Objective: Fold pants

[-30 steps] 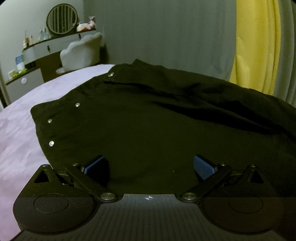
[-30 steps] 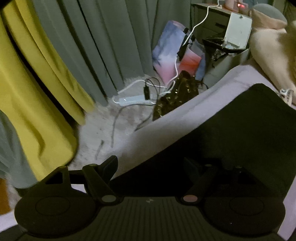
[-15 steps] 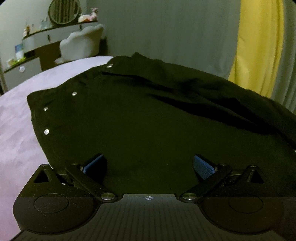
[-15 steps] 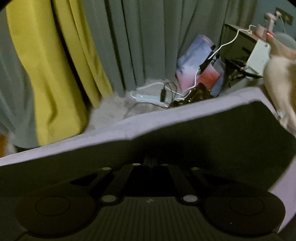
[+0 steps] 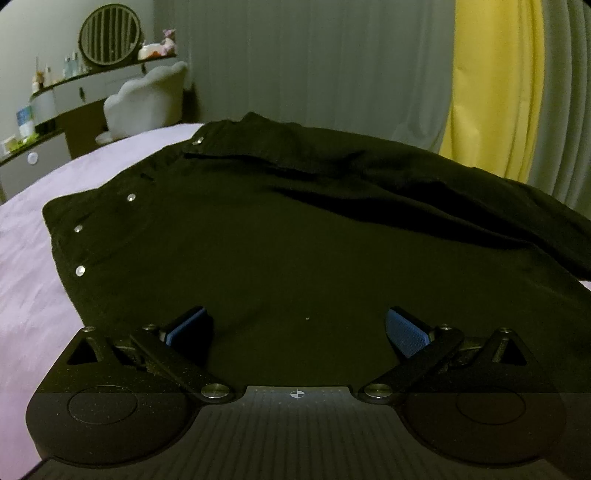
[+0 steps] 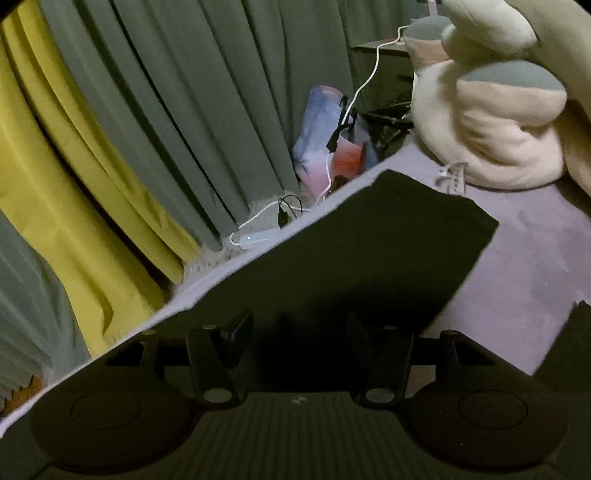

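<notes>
Black pants (image 5: 295, 229) lie spread on a lilac bed (image 5: 26, 280), waistband with silver studs at the left. My left gripper (image 5: 295, 328) is open, its blue pads (image 5: 404, 330) wide apart just above the near edge of the fabric, holding nothing. In the right wrist view a pant leg (image 6: 376, 251) runs away from me to its hem at the upper right, lying along the bed's edge. My right gripper (image 6: 299, 332) is open over this leg, its dark fingers (image 6: 236, 332) apart; I cannot tell whether they touch the cloth.
A dresser with a round mirror (image 5: 110, 33) and a white chair (image 5: 147, 99) stand beyond the bed. Yellow and grey curtains (image 6: 92, 166) hang beside it. A power strip with cables (image 6: 258, 232) and a bag (image 6: 325, 147) lie on the floor. A cream plush toy (image 6: 498, 122) sits on the bed.
My right gripper was open, shut half a second ago, and is open again; its view swung right toward the leg's hem and the plush toy. The left gripper stayed open, barely moving.
</notes>
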{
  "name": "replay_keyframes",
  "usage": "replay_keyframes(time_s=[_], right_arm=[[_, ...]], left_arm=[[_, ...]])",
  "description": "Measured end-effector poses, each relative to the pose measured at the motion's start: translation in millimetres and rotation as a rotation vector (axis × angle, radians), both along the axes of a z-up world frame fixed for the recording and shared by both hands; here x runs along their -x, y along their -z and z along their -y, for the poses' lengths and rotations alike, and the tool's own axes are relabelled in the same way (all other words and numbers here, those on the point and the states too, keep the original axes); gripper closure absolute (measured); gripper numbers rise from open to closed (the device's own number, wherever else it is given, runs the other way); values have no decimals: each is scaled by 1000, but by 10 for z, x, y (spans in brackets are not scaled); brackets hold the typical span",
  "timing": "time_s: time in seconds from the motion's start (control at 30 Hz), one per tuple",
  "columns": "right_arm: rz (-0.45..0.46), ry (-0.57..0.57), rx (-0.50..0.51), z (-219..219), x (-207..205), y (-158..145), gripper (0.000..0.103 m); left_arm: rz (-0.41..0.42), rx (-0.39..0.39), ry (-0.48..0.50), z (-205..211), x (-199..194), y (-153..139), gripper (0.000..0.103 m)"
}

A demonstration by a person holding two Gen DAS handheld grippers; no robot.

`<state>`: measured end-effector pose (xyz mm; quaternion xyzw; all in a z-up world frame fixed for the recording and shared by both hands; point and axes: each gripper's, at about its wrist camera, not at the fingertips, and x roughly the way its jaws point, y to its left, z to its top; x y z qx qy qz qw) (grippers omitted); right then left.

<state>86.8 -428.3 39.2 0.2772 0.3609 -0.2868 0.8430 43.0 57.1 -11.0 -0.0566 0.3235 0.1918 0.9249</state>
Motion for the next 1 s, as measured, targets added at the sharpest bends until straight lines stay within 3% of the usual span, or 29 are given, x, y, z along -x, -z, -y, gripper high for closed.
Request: replay_keyframes(time_s=[0.17, 0.37, 0.47, 0.63, 0.73, 0.8, 0.87, 0.9, 0.97, 1.0], right_arm=[[7, 12, -63, 37, 241, 172, 47], [95, -100, 10, -214, -13, -201, 46], [21, -141, 18, -339, -548, -218, 41], [-98, -80, -34, -458, -1383, 52, 41], [-263, -63, 42, -549, -1721, 294, 40], [-271, -28, 99, -568, -1768, 379, 39], [-276, -24, 131, -572, -1776, 428, 43], [-288, -41, 172, -602, -1772, 445, 52], [-280, -70, 188, -572, -1731, 442, 57], [-268, -79, 182, -532, -1704, 424, 65]], left_arm=[[-1, 16, 4, -11, 11, -34, 0], [-4, 3, 26, 37, 9, -45, 0], [-1, 0, 37, 51, 3, -37, 0], [13, -17, 55, 67, -19, 1, 0], [21, -22, 67, 65, -44, 19, 0], [26, -25, 71, 65, -52, 32, 0], [30, -34, 76, 79, -61, 41, 0], [31, -36, 79, 79, -70, 43, 0], [31, -32, 76, 78, -73, 41, 0], [32, -33, 77, 79, -69, 38, 0]])
